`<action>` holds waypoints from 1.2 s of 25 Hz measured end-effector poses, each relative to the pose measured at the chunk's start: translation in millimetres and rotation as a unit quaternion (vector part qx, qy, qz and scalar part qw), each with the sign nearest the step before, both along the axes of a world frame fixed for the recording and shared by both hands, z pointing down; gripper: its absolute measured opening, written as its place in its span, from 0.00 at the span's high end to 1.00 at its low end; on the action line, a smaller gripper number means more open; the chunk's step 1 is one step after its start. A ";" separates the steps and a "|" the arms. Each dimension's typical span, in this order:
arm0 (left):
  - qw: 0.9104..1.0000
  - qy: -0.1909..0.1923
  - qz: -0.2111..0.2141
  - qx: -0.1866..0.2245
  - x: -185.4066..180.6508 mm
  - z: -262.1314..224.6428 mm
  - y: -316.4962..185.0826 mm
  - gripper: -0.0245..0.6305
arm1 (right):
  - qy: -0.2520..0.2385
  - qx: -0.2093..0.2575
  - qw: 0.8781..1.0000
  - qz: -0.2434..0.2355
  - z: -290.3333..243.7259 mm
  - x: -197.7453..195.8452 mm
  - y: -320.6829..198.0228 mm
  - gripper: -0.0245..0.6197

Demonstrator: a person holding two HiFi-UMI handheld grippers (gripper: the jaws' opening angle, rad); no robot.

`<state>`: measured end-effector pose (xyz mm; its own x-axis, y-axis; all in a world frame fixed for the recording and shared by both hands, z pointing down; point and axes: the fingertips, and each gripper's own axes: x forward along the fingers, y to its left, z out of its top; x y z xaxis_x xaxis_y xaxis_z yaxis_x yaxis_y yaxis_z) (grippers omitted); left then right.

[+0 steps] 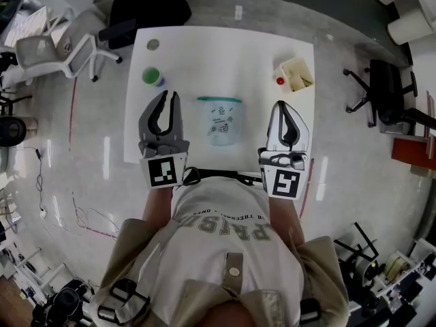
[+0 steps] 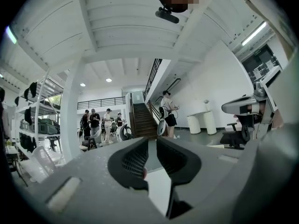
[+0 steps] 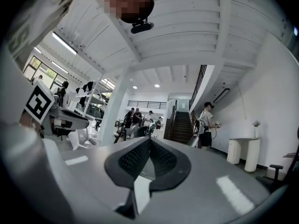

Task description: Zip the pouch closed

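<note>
The pouch [image 1: 219, 120] lies flat in the middle of the white table [image 1: 225, 50]; it is translucent, with a teal zip strip along its far edge. Both grippers hang over the table's near edge, one on each side of the pouch and apart from it. My left gripper [image 1: 169, 95] has a narrow gap between its fingertips and nothing in it; in the left gripper view its jaws [image 2: 152, 141] frame only the room. My right gripper [image 1: 281, 105] is shut on nothing, its tips meeting [image 3: 149, 140]. The pouch is in neither gripper view.
A green round container [image 1: 152, 77] and a small grey disc [image 1: 152, 44] sit at the table's far left. A small open box [image 1: 294, 73] with a red thing stands at the far right. Chairs [image 1: 68, 53] surround the table. People and a staircase [image 2: 140, 118] are far off.
</note>
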<state>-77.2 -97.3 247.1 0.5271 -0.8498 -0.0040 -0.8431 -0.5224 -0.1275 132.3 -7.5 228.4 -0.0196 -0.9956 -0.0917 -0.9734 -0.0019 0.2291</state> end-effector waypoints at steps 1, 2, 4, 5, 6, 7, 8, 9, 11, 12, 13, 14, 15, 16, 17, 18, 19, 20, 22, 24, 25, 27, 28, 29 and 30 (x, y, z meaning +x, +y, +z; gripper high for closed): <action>1.000 0.001 -0.004 -0.001 -1.8 1.6 0.5 0.86 | 0.001 -0.003 1.000 0.000 1.7 -0.2 0.2 0.96; 1.000 0.002 -0.008 -0.001 -3.3 2.9 1.0 0.88 | 0.001 -0.005 1.000 0.000 3.1 -0.5 0.2 0.96; 1.000 0.004 -0.013 0.001 -5.6 4.1 1.9 0.91 | 0.001 -0.008 1.000 -0.001 5.1 -1.2 -0.4 0.96; 1.000 0.004 -0.015 0.002 -6.2 4.4 2.5 0.92 | 0.001 -0.009 1.000 -0.002 5.9 -1.2 -0.9 0.96; 1.000 0.004 -0.016 0.003 -6.6 4.6 2.9 0.94 | -0.001 -0.009 1.000 -0.002 6.5 -1.1 -1.5 0.96; 1.000 0.003 -0.016 0.003 -6.7 5.0 3.0 0.94 | -0.002 -0.009 1.000 -0.003 6.6 -0.9 -2.1 0.96; 1.000 0.003 -0.016 0.003 -6.6 5.2 3.0 0.94 | -0.003 -0.008 1.000 -0.003 6.4 -0.7 -2.6 0.96; 1.000 0.003 -0.016 0.003 -6.4 5.1 2.9 0.94 | -0.003 -0.008 1.000 -0.003 5.9 -0.6 -3.2 0.96; 1.000 0.005 -0.016 0.003 -6.0 3.8 2.1 0.94 | -0.003 -0.009 1.000 -0.003 5.3 -0.4 -4.3 0.96; 1.000 0.006 -0.016 0.004 -5.8 3.2 1.6 0.94 | -0.004 -0.010 1.000 -0.003 5.2 -0.4 -5.0 0.96; 1.000 0.006 -0.016 0.004 -5.3 2.7 0.9 0.94 | -0.005 -0.010 1.000 -0.002 5.2 -0.3 -5.7 0.96; 1.000 0.006 -0.014 0.005 -4.7 2.8 0.2 0.94 | -0.006 -0.010 1.000 -0.001 5.4 0.0 -6.4 0.96; 1.000 0.006 -0.013 0.004 -3.9 3.4 -0.3 0.94 | -0.007 -0.011 1.000 0.001 6.0 0.3 -6.9 0.96; 1.000 0.007 -0.012 0.003 -3.0 4.7 -0.5 0.94 | -0.008 -0.011 1.000 0.002 6.6 0.7 -7.3 0.96; 1.000 0.007 -0.012 0.001 -2.1 6.2 -0.4 0.94 | -0.008 -0.010 1.000 0.002 7.0 0.8 -7.5 0.96; 1.000 0.008 -0.011 -0.001 -1.3 7.4 -0.3 0.94 | -0.009 -0.010 1.000 0.002 7.0 0.8 -7.7 0.96; 1.000 0.009 -0.009 -0.002 -0.5 7.9 -0.3 0.94 | -0.010 -0.009 1.000 0.002 6.7 0.8 -8.0 0.96; 1.000 0.010 -0.008 -0.001 0.2 7.6 -0.5 0.94 | -0.012 -0.007 1.000 0.003 6.2 0.9 -8.5 0.96; 1.000 0.014 -0.005 0.001 1.5 5.3 -1.1 0.94 | -0.016 -0.006 1.000 0.007 5.3 2.1 -10.3 0.96; 1.000 0.018 -0.002 0.005 2.7 2.9 -0.9 0.94 | -0.020 -0.012 1.000 0.018 6.8 4.5 -13.2 0.96; 1.000 0.019 0.000 0.007 3.2 1.6 -0.7 0.94 | -0.025 -0.015 0.999 0.024 6.9 5.2 -15.0 0.97; 1.000 0.020 0.005 0.010 4.2 -0.7 -0.9 0.94 | -0.027 -0.018 0.999 0.029 6.2 5.4 -17.9 0.97; 1.000 0.020 0.006 0.011 4.6 -1.4 -1.2 0.94 | -0.027 -0.017 0.999 0.029 4.7 4.4 -19.6 0.97; 1.000 0.020 0.008 0.011 5.0 -1.7 -1.4 0.94 | -0.031 -0.015 0.999 0.028 2.4 2.8 -21.6 0.97; 1.000 0.019 0.008 0.010 5.4 -1.5 -1.4 0.94 | -0.033 -0.014 0.999 0.027 1.3 1.8 -22.9 0.97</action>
